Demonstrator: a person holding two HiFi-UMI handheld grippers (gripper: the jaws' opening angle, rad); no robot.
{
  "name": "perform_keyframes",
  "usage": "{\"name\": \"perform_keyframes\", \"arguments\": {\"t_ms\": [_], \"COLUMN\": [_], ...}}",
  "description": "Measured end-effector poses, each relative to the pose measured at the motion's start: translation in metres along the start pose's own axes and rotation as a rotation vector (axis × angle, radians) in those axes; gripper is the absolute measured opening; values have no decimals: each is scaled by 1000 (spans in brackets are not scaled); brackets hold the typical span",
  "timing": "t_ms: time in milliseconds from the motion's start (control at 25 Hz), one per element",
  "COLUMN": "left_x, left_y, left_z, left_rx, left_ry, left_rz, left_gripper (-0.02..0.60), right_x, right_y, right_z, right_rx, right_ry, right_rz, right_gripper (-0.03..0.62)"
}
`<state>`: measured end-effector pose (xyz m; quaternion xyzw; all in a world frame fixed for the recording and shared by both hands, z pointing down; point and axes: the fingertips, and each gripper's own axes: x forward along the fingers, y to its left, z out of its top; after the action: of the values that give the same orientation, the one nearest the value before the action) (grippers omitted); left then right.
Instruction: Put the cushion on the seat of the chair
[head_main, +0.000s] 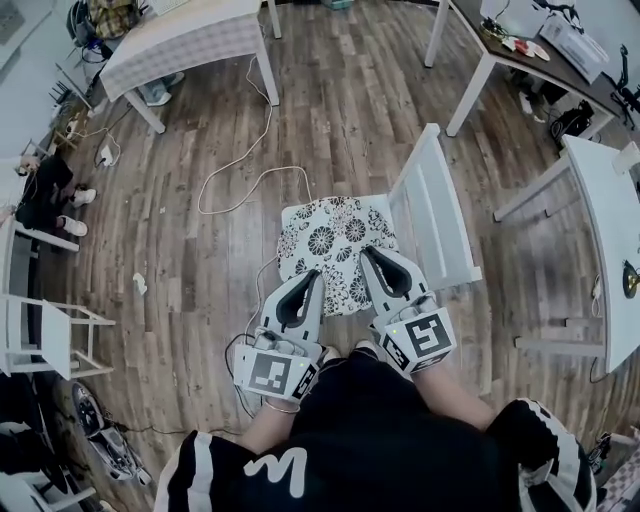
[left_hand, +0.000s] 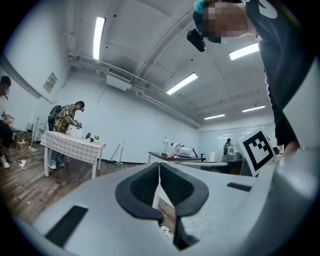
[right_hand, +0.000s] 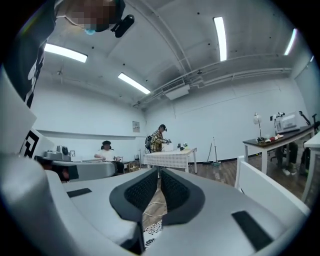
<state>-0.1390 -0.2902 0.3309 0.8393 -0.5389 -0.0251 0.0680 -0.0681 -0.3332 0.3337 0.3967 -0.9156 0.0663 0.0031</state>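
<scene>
- Black-and-white floral square cushion (head_main: 335, 240): lies flat on the seat of the white wooden slat-back chair (head_main: 435, 215) at centre of the head view. It covers nearly all of the seat, with only a thin white strip of seat showing along its 12 o'clock edge.
- The chair's backrest stands at the cushion's 3 o'clock side.
- Left gripper (head_main: 314, 273): tips sit over the cushion's 7 o'clock corner. In its own view (left_hand: 159, 167) the black ribbed pads meet at the tips. The claw is closed with nothing in it. A bit of cushion pattern (left_hand: 165, 231) shows through the gap below the pads.
- Right gripper (head_main: 366, 251): tips sit over the cushion's 5 o'clock part, just beside the backrest. In its own view (right_hand: 160, 172) there is only a narrow slit between the pads and nothing is clamped. The cushion (right_hand: 152, 227) shows below.
- I can't tell whether either gripper touches the fabric.
- Brown wood-plank floor (head_main: 340, 90): a loose white cable (head_main: 240, 160) runs across it at 11 o'clock from the chair.
- Table with checked cloth (head_main: 185, 35) is at the far 11 o'clock, and a plain white table (head_main: 610, 230) is at 3 o'clock. Both are well apart from the chair.
</scene>
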Motion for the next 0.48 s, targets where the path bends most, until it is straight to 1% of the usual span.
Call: {"name": "perform_keyframes", "arguments": {"t_ms": [200, 360, 480], "left_x": [-5, -9, -13], "left_y": [-5, -9, -10], "left_z": [14, 23, 31], "left_rx": [27, 34, 38], "left_ry": [-26, -41, -58], "left_rz": [-20, -33, -45], "left_gripper": [14, 14, 14], "right_x": [-3, -2, -1], "right_y": [14, 23, 31], "right_z": [15, 15, 20], "right_rx": [-23, 15, 9], "right_ry": [-14, -8, -13], "right_rz": [24, 54, 61], "right_gripper": [27, 23, 20]}}
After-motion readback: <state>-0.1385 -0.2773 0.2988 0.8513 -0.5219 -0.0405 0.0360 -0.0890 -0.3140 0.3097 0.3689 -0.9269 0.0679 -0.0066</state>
